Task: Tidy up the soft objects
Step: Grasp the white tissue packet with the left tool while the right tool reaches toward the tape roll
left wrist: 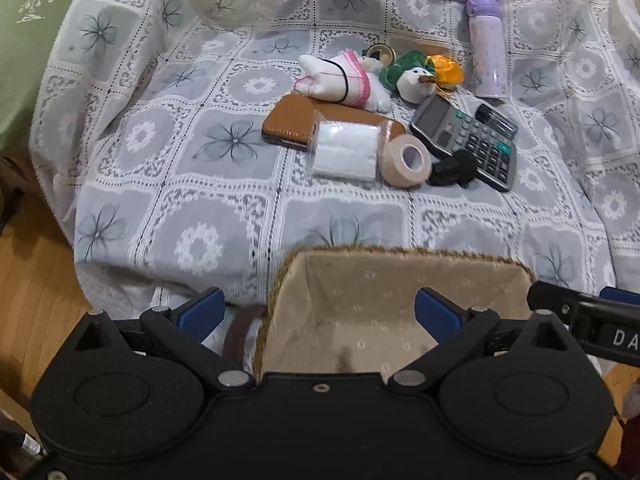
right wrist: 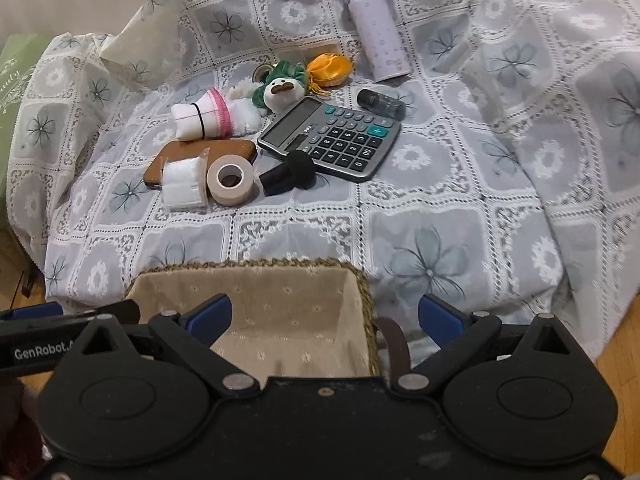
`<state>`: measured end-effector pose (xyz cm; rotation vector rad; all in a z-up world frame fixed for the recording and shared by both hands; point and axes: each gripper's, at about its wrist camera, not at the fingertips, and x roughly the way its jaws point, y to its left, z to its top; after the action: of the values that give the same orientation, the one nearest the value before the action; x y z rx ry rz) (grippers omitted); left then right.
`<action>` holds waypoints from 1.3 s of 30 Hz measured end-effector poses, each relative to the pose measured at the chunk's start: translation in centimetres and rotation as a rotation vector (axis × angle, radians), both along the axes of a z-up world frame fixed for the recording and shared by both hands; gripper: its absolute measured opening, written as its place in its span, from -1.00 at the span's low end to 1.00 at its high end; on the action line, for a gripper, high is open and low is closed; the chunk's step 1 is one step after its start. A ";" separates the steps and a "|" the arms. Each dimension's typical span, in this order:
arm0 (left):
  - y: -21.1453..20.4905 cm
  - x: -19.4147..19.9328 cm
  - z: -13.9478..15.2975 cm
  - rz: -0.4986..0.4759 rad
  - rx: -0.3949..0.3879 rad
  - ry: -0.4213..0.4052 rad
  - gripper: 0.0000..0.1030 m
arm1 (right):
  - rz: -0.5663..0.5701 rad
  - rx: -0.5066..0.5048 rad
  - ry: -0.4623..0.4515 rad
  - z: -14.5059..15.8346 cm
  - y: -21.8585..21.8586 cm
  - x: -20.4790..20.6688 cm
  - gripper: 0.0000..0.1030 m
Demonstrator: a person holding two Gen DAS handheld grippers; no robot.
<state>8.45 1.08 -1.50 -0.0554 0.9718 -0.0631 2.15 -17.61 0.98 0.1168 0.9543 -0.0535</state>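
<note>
A woven basket with beige lining (left wrist: 400,292) (right wrist: 256,296) stands empty at the near edge of the cloth-covered surface. My left gripper (left wrist: 318,312) is open, straddling the basket's left rim. My right gripper (right wrist: 324,316) is open, straddling its right rim. Farther back lie the soft things: a white rolled cloth with pink trim (left wrist: 340,78) (right wrist: 202,118), a white fluffy toy (right wrist: 244,114), a green-and-white plush (left wrist: 412,76) (right wrist: 282,86), an orange pouf (left wrist: 448,70) (right wrist: 330,68), and a white packaged pad (left wrist: 346,150) (right wrist: 182,186).
A brown case (left wrist: 292,122) (right wrist: 236,148), tape roll (left wrist: 404,160) (right wrist: 232,180), black foam microphone (left wrist: 454,170) (right wrist: 290,172), calculator (left wrist: 468,136) (right wrist: 332,138), dark cylinder (right wrist: 380,104) and purple bottle (left wrist: 486,46) (right wrist: 376,28) lie nearby. Wooden floor (left wrist: 36,272) lies below left.
</note>
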 end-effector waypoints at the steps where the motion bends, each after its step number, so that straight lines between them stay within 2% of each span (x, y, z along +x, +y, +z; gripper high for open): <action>1: 0.0 0.5 -0.1 0.001 0.001 0.001 0.89 | 0.002 0.002 0.005 -0.2 0.0 0.7 0.94; 8: -0.1 4.9 -1.0 0.008 0.033 -0.001 0.91 | 0.000 0.005 0.017 -1.2 -0.3 5.0 0.94; 13: -0.6 7.8 -1.7 -0.007 0.058 -0.041 0.91 | 0.001 -0.015 0.012 -2.1 -0.5 7.6 0.94; 23: -1.9 12.6 -3.4 -0.059 0.073 -0.048 0.90 | 0.013 -0.005 0.024 -3.4 -0.7 10.2 0.94; 25: -2.1 13.2 -3.6 -0.068 0.072 -0.051 0.78 | 0.021 -0.008 0.019 -3.6 -0.6 10.6 0.94; 27: -2.2 13.7 -3.8 -0.078 0.063 -0.055 0.28 | 0.034 -0.015 0.008 -3.6 -0.4 10.9 0.94; 30: -2.3 14.4 -4.2 -0.117 0.034 -0.035 0.16 | 0.052 -0.019 -0.006 -3.6 -0.2 11.3 0.94; 36: -1.5 14.3 -4.1 -0.106 0.002 -0.031 0.05 | 0.086 -0.040 -0.032 -3.7 0.5 12.2 0.94; 39: -0.9 14.0 -3.7 -0.082 0.004 0.006 0.05 | 0.123 -0.068 -0.045 -3.9 1.3 12.8 0.84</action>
<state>22.49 0.21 -5.21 -0.0119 0.9804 -0.1358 14.94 -16.27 -2.94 -0.0035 0.9120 0.0296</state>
